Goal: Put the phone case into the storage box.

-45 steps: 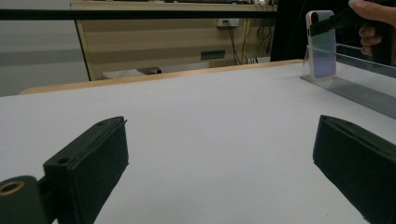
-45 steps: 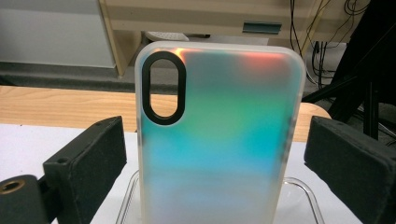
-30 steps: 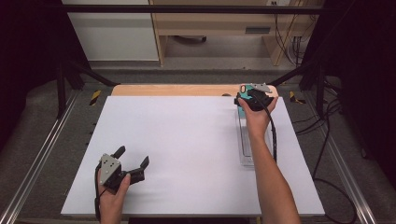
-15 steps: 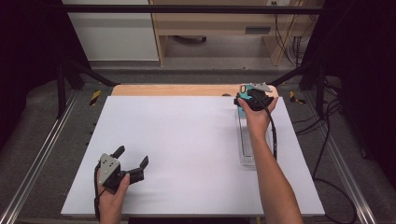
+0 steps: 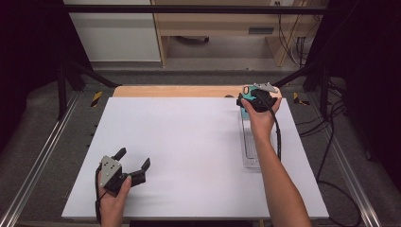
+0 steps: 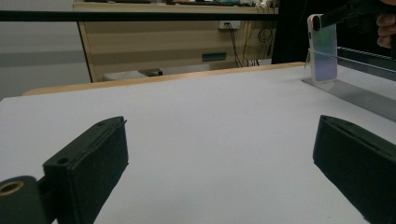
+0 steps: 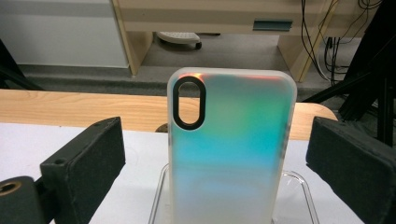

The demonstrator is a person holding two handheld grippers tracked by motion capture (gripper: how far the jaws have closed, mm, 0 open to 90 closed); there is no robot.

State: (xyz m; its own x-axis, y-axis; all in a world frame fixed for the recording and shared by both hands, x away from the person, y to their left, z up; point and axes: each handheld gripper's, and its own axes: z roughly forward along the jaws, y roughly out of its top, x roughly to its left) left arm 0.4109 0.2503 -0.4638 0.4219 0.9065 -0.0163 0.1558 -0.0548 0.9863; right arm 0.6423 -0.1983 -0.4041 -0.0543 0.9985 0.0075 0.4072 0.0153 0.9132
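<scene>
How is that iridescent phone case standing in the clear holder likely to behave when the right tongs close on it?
The phone case looks thin and hollow, so probably light and slightly flexible. Its glossy face may be slippery. Standing upright in the clear holder, it could tip if nudged before the open right tongs close.

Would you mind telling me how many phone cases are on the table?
1. The iridescent phone case stands upright in the clear acrylic stand at the table's far right, between the open right gripper jaws. None seems hidden.
</scene>
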